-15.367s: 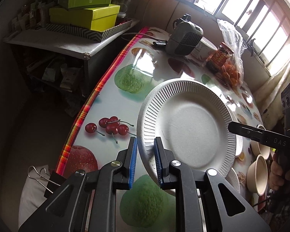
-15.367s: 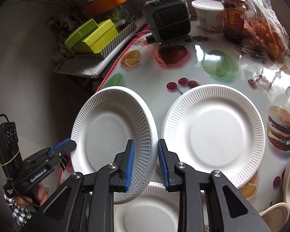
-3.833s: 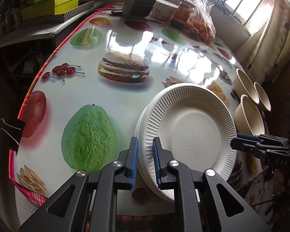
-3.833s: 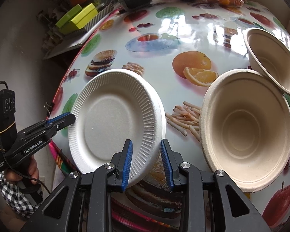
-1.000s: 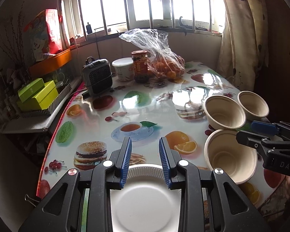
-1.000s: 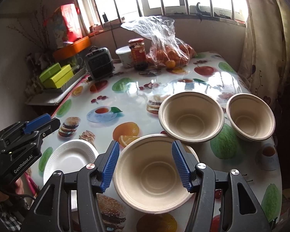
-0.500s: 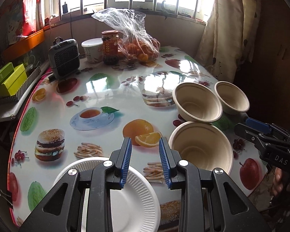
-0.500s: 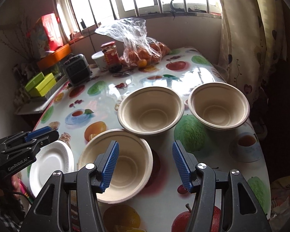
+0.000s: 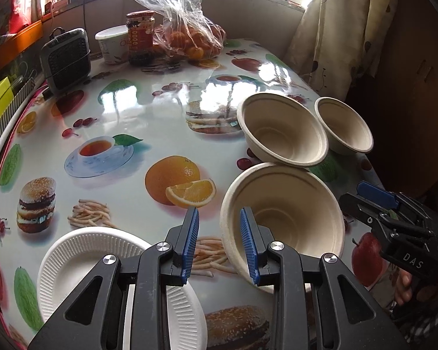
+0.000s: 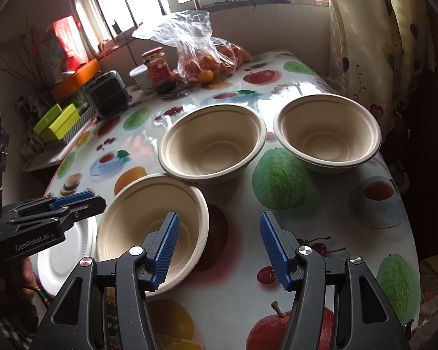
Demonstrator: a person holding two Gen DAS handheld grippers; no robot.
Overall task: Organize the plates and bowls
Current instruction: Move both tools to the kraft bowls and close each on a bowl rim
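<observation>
The left gripper (image 9: 220,242) hangs open with nothing between its blue pads, poised over the left rim of the nearest bowl (image 9: 283,215); the right gripper (image 10: 219,250) is open wider and also empty, its left pad above that same bowl (image 10: 151,230) and its right pad over bare tablecloth. The bowl looks like pressed paper pulp: very light, stiff enough to keep its shape but easy to dent, with a dry matt wall that should not slip. The rolled rim is the sensible hold, one pad inside and one outside, squeezed only gently. Its far rim touches or sits just under the middle bowl (image 10: 211,148), so lifting it carelessly could drag that one along. The third bowl (image 10: 327,134) stands a little apart to the right, near the table's edge. The white paper plates (image 9: 81,265) lie stacked at the near left edge, partly under the left gripper, and appear done with. The table (image 9: 160,116) wears a glossy fruit-print cloth that is probably slick, so an empty bowl may skate when nudged. At the far end stand a small heater (image 9: 65,58), a tub, a jar (image 9: 140,38) and a bag of oranges (image 9: 187,29) below a barred window, with a curtain to the right.
</observation>
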